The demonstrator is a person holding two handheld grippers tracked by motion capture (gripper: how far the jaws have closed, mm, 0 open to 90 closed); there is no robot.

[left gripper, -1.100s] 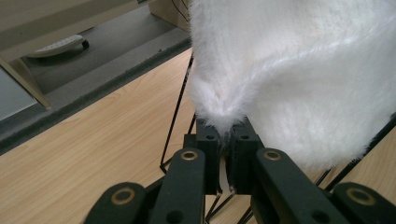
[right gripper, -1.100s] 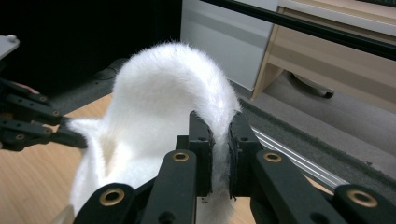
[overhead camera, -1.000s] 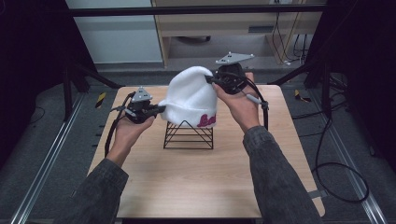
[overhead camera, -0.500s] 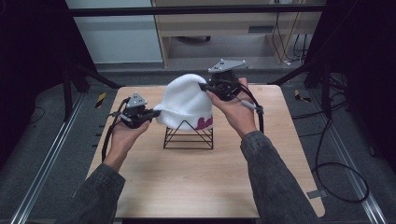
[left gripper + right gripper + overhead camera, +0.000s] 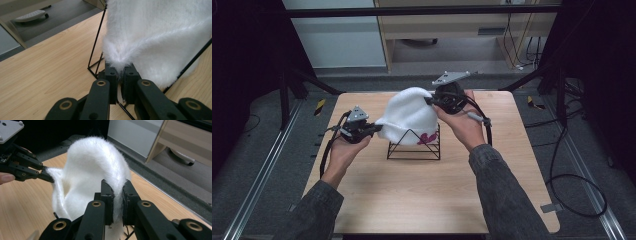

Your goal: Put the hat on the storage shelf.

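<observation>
Step in hand, as I judge it: a white fluffy hat (image 5: 408, 116) is being worked on or off a black wire stand (image 5: 414, 147); which of the two cannot be told from these pictures.

Desk (image 5: 377, 200): light wood. The stand sits just past its middle, toward 12 o'clock in the high view.

Hat: draped over the top of the stand, crown up and bulging toward 12 o'clock, brim edge pulled out toward 9 o'clock. Long soft pile, plain white, with a small pink mark (image 5: 428, 138) low on the side at 5 o'clock. The stand's wires show below the brim, so the hat is not seated fully down.

Left gripper (image 5: 373, 129): at 9 o'clock of the hat, fingers (image 5: 111, 77) clenched on a tuft of the brim edge.

Right gripper (image 5: 430, 101): at 2 o'clock of the hat, fingers (image 5: 107, 195) clenched on a fold of the hat's wall.

Next move, in my judgement, calls for both grippers to travel together, keeping the brim spread wide enough to clear the stand's upper corners. The stand looks light; uneven pull could drag or tip it.
</observation>
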